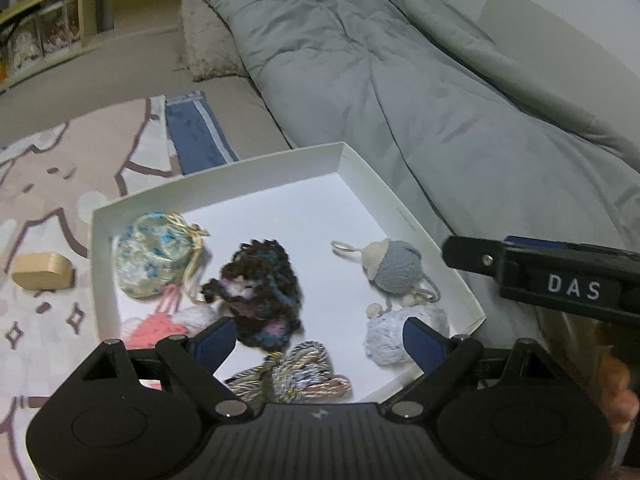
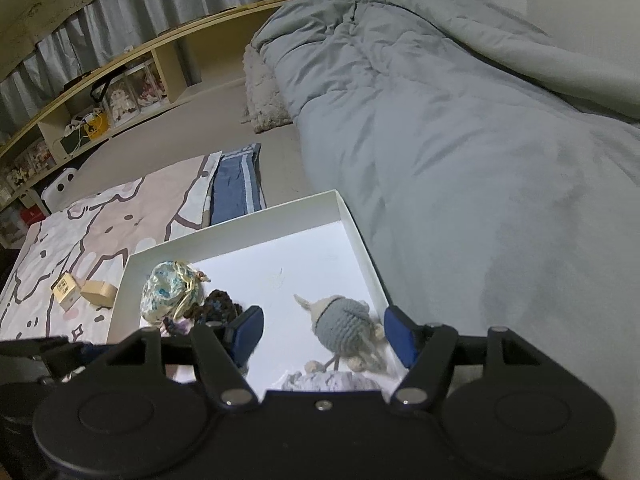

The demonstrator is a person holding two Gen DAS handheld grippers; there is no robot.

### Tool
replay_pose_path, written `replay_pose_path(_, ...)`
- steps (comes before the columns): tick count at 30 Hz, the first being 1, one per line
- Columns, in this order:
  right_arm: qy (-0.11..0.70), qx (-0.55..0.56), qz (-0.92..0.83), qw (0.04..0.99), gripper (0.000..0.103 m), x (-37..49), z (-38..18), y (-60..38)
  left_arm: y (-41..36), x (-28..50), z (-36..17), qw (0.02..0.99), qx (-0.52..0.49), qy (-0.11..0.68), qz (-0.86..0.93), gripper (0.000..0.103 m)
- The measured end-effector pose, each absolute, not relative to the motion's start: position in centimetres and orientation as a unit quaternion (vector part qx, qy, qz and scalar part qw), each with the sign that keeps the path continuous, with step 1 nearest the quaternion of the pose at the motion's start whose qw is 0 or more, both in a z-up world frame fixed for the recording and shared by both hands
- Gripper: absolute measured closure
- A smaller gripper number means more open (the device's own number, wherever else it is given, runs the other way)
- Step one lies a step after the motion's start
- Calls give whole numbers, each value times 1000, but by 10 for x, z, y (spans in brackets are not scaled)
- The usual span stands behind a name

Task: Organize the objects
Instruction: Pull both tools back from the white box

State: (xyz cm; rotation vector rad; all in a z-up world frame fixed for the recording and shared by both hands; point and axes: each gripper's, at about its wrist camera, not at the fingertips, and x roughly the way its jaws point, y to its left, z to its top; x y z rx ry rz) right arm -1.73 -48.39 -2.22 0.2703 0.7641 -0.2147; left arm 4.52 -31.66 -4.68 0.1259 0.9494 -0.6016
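Both tools are hanging unclenched and empty over the white box (image 1: pixel 408 216) — left tool (image 1: pixel 316 344), right tool (image 2: pixel 324 332); next, fetching the wooden box (image 1: pixel 42 272) seems likely.

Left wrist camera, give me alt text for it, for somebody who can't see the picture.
An open white box on a bed holds small knitted things: a grey and cream mouse toy, a dark brown piece, a floral pouch and yarn bundles. The left gripper hovers over it, jaws open and empty. A grey duvet lies behind; a small wooden box sits outside.
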Motion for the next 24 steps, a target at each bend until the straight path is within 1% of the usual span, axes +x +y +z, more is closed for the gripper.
replay_pose_path(4,371,128,-111,913,35,-26,-17,-480,-308,42,-38,852,70,437,-280,12)
replay_pose_path(6,370,126,-114,913,35,-31,-14,-479,-303,40,-34,854,72,433,-278,9)
replay_pose_path(10,370,123,-116,913,35,-41,-12,-475,-292,40,-29,858,70,430,-273,7)
replay_pose_path(15,367,118,-120,915,31,-55,-10,-469,-281,37,-26,861,69,427,-270,3)
replay_pose_path(18,363,114,-123,916,27,-61,-9,-465,-273,36,-24,864,65,421,-268,0)
replay_pose_path(20,361,107,-125,918,17,-65,-8,-462,-269,36,-23,866,64,418,-268,0)
replay_pose_path(21,358,102,-127,919,15,-67,-8,-460,-267,36,-23,867,63,416,-268,0)
replay_pose_path(23,352,99,-131,922,5,-70,-6,-459,-262,36,-22,867,65,412,-272,0)
replay_pose_path(24,348,99,-133,923,4,-72,-6,-459,-260,35,-21,868,66,408,-274,0)
